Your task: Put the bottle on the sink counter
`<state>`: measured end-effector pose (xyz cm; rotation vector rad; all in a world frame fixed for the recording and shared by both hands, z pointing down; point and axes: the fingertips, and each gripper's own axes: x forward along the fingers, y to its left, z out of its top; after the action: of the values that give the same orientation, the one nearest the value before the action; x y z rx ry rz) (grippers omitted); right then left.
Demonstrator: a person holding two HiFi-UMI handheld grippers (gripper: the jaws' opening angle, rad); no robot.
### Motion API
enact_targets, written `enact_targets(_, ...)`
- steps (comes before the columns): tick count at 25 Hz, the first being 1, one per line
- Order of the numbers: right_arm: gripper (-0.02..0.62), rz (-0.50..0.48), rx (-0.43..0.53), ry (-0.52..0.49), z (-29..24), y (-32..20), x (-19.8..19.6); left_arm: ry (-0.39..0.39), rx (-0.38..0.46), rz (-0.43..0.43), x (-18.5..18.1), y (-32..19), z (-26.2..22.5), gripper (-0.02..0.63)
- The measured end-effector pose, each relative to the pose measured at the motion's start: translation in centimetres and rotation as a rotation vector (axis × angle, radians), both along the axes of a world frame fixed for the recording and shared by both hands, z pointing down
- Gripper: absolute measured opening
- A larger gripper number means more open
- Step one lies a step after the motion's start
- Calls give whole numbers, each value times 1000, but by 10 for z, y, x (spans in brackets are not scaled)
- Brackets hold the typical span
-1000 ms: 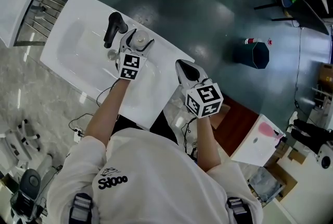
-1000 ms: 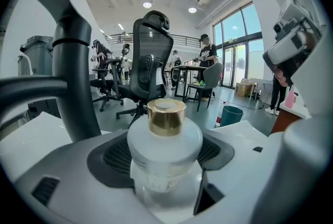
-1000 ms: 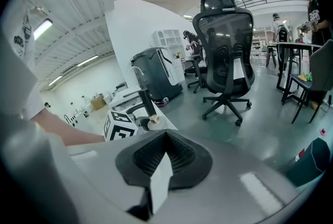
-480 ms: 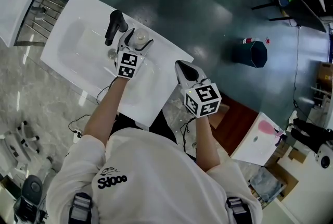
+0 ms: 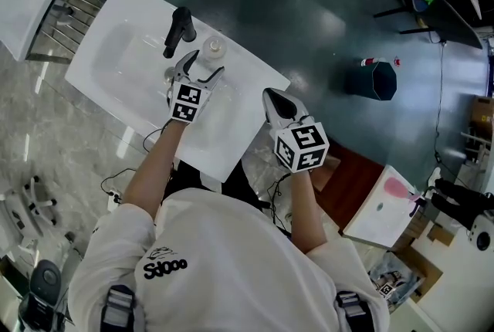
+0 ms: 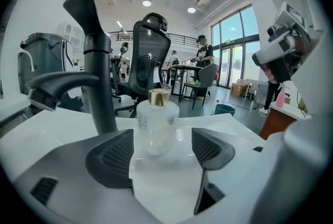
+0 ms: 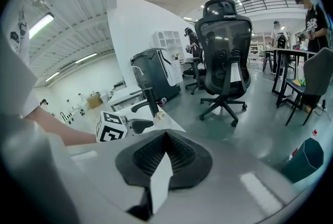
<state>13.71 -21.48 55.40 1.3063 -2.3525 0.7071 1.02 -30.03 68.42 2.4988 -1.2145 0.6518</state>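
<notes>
A clear frosted bottle (image 5: 212, 49) with a gold cap stands upright on the white sink counter (image 5: 239, 103), just right of the black faucet (image 5: 179, 31). My left gripper (image 5: 197, 69) is open and sits a little back from the bottle, touching nothing. In the left gripper view the bottle (image 6: 157, 121) stands beyond the spread fingers (image 6: 112, 158), beside the faucet (image 6: 93, 77). My right gripper (image 5: 279, 105) hangs shut and empty off the counter's right end. Its own view shows its gripper (image 7: 165, 152) with both jaws pressed together.
The sink basin (image 5: 123, 68) lies left of the faucet. A metal rack (image 5: 58, 22) stands at the far left. A dark bin (image 5: 377, 80) sits on the floor to the right, and an office chair (image 6: 148, 56) stands behind the counter. People stand in the background.
My left gripper has opened, let go of the bottle and drawn back towards me. The bottle stays standing on the counter by the faucet. The right gripper has barely moved.
</notes>
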Motion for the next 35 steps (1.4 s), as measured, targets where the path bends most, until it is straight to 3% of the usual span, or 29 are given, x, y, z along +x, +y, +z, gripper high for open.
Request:
enact_targets(7, 9, 42, 12, 12, -6, 10, 2, 5, -8, 45, -25, 24, -11, 343)
enact_targets(10, 9, 46, 19, 37, -9, 14, 3, 34, 9, 47, -32, 32, -28, 280)
enact_targets(13, 9, 62, 42, 45, -18, 15, 5, 66, 50, 43, -38, 38, -49, 194)
enact_targets(19, 9, 76, 110, 59, -50, 13, 8, 57, 147, 42, -52, 46, -93, 96)
enact_targets(25, 9, 67, 200, 54, -91, 5, 0, 0, 277, 43, -61, 47, -156, 57)
enact_targets(31, 9, 55, 313, 15, -138, -6, -12, 60, 307, 54, -64, 42, -212, 21)
enact_targets(35, 10, 47, 379, 17, -163, -9, -17, 102, 375, 106, -58, 44, -255, 6)
